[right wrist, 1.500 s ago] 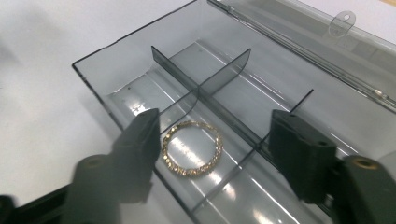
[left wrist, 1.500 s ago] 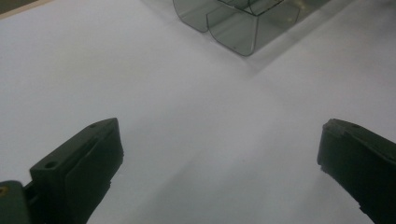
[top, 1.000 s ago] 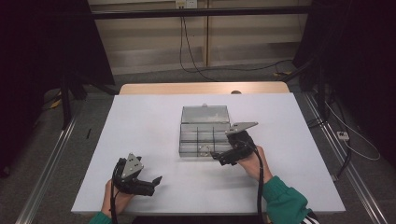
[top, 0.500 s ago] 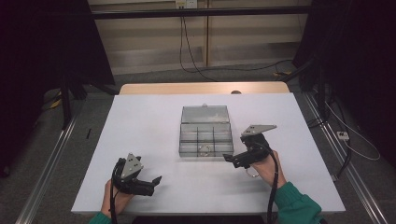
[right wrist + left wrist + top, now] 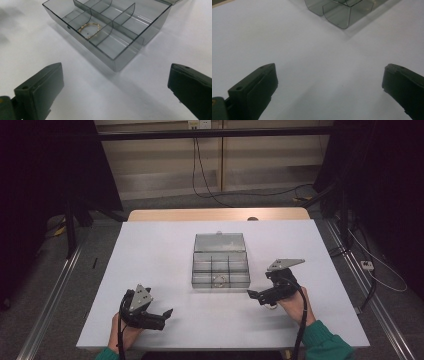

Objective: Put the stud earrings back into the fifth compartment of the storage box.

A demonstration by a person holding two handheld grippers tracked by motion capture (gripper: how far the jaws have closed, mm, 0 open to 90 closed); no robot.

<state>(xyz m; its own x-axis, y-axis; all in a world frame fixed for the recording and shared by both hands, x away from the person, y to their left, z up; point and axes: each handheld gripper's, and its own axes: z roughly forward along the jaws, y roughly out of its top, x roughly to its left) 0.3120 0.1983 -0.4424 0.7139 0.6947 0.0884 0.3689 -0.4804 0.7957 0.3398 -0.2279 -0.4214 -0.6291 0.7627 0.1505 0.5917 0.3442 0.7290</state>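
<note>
The bracelet (image 5: 89,30) lies in the clear box (image 5: 220,262); both grippers (image 5: 252,294) (image 5: 167,312) rest aside, jaws wide open, empty.

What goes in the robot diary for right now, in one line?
left gripper: open, empty | right gripper: open, empty | bracelet: in clear box

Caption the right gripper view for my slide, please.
Open right gripper facing a clear compartment box holding a gold bracelet.

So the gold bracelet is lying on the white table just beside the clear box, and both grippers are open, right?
Not quite. The gold bracelet lies inside the clear box, in a front compartment, as the right gripper view shows. Both the left gripper and right gripper are indeed open.
</note>
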